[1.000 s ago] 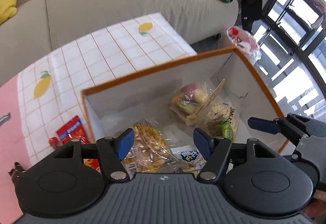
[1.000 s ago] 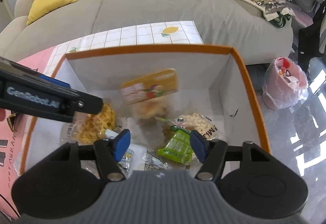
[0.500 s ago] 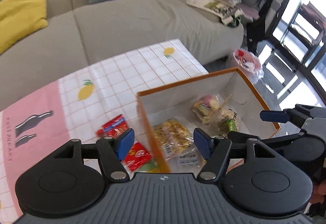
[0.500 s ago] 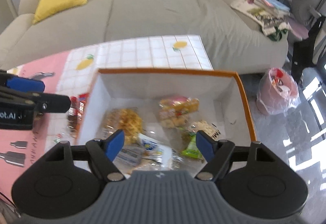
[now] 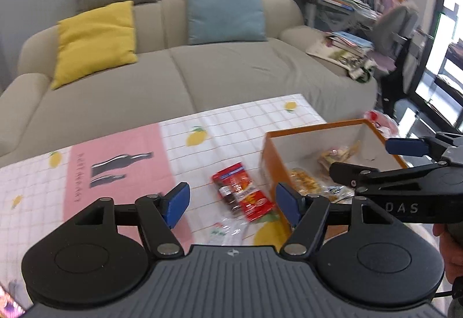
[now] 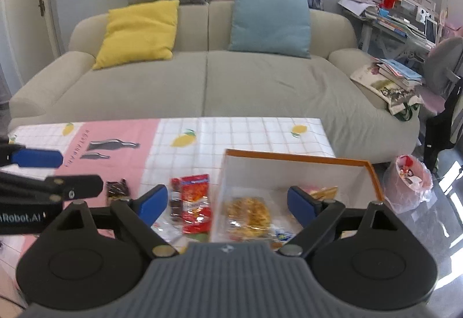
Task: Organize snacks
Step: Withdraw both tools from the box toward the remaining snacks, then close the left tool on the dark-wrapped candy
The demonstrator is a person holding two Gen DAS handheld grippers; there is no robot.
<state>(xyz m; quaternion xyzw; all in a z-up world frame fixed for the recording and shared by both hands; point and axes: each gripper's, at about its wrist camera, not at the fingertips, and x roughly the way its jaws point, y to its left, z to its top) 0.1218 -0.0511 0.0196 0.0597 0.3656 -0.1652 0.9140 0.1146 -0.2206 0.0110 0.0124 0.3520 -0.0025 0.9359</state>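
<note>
An orange-rimmed box (image 5: 332, 126) (image 6: 295, 155) stands on the right end of the table, with a yellow snack bag (image 6: 249, 210) and other packets inside. Red snack packs (image 5: 243, 193) (image 6: 194, 202) lie on the tablecloth just left of the box. Further left lies a small dark packet (image 6: 117, 189). My left gripper (image 5: 233, 202) hangs open and empty above the red packs. My right gripper (image 6: 227, 203) hovers high over the box's left wall. Its jaws are opening and nothing is between them. It also reaches in from the right in the left wrist view.
A tablecloth (image 6: 231, 132) with lemons and a pink panel covers the table. Behind it is a beige sofa (image 6: 202, 80) with a yellow and a teal cushion. A pink bin bag (image 6: 411, 182) sits on the floor at the right, beside a cluttered desk and a chair.
Both grippers have risen and pulled back from over the box, so the table and sofa now show. The right jaws stand wider. The orange-labelled bag that was dropping now lies in the box.
</note>
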